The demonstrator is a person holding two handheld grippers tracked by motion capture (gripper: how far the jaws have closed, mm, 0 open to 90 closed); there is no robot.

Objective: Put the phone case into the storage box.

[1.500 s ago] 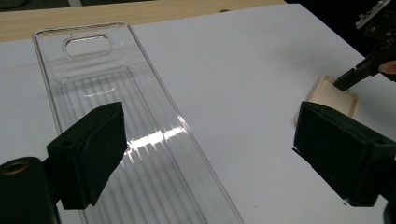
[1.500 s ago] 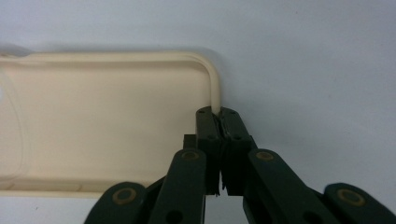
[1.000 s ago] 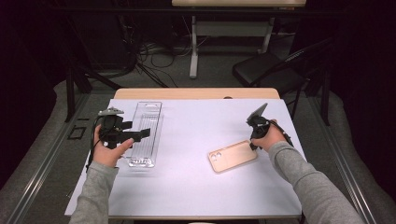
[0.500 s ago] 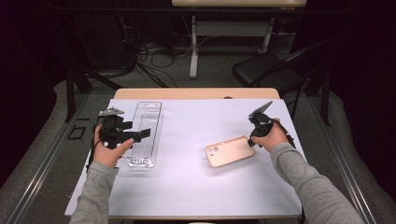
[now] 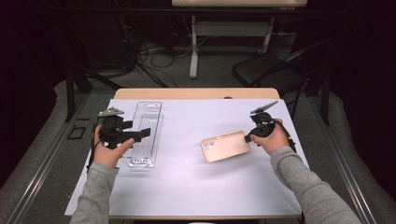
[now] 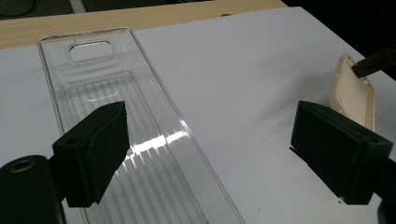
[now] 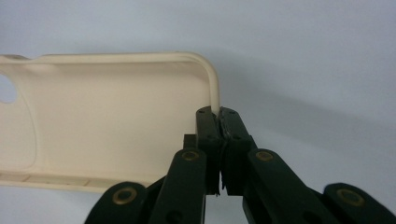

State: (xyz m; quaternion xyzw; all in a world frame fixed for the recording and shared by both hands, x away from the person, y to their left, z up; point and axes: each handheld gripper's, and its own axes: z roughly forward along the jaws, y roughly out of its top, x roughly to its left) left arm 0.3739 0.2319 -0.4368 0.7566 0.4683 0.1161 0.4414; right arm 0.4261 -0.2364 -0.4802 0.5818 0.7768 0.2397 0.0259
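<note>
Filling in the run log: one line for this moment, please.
right tool: shut on phone case edge | left tool: open over clear tray

In the right gripper view, the cream phone case (image 7: 107, 135) runs off the left edge at nine o'clock, so its camera cutout shows only as a sliver. The right gripper (image 7: 218, 112) covers the case's wall where its jaws pinch it, and the gripper's body is cut off at six o'clock.

In the left gripper view, the clear plastic tray (image 6: 116, 140) leaves the picture at six o'clock, and the left gripper (image 6: 210, 135) hides part of its near half behind the nine-o'clock jaw. The case there is half covered by the three-o'clock jaw.

In the high view, whether the case touches the table (image 5: 187, 186) cannot be told.
</note>
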